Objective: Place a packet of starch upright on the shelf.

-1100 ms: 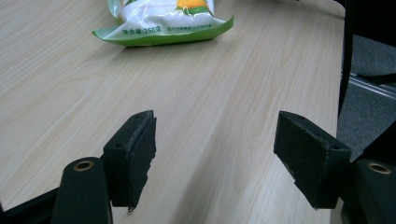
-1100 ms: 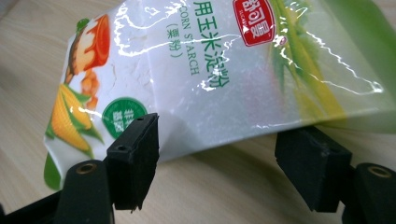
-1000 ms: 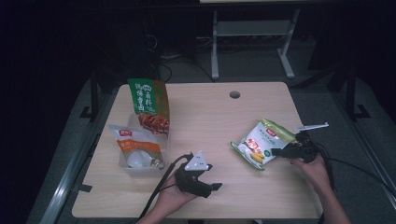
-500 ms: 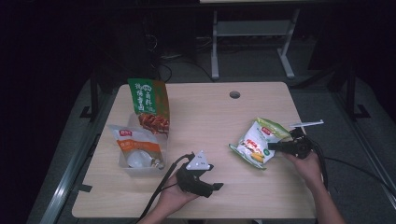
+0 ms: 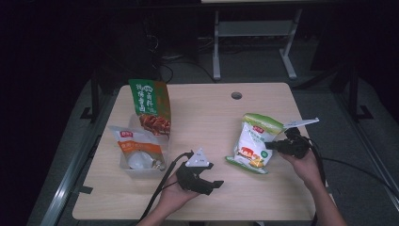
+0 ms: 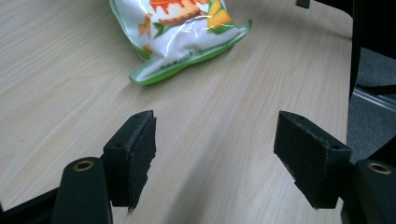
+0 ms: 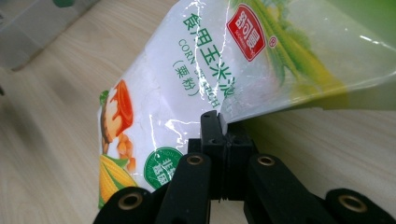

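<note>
right gripper (image 5: 272, 145), jaws clamped on the side edge of the corn starch bag (image 5: 251, 142), holds it tilted up off the table (image 5: 211, 113); bag at its 9 o'clock. left gripper (image 5: 217, 184), jaws wide apart and holding nothing; bag at its 1 o'clock.

Black jaws, brass rivets, seemingly bare forearms.

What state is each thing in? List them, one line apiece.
Starch bag: sealed, tilted up, edge pinched by right gripper.
Left gripper: open, empty, low over the table.
Green bag: upright in the bin.
Orange-label bag: leaning in the bin.
</note>
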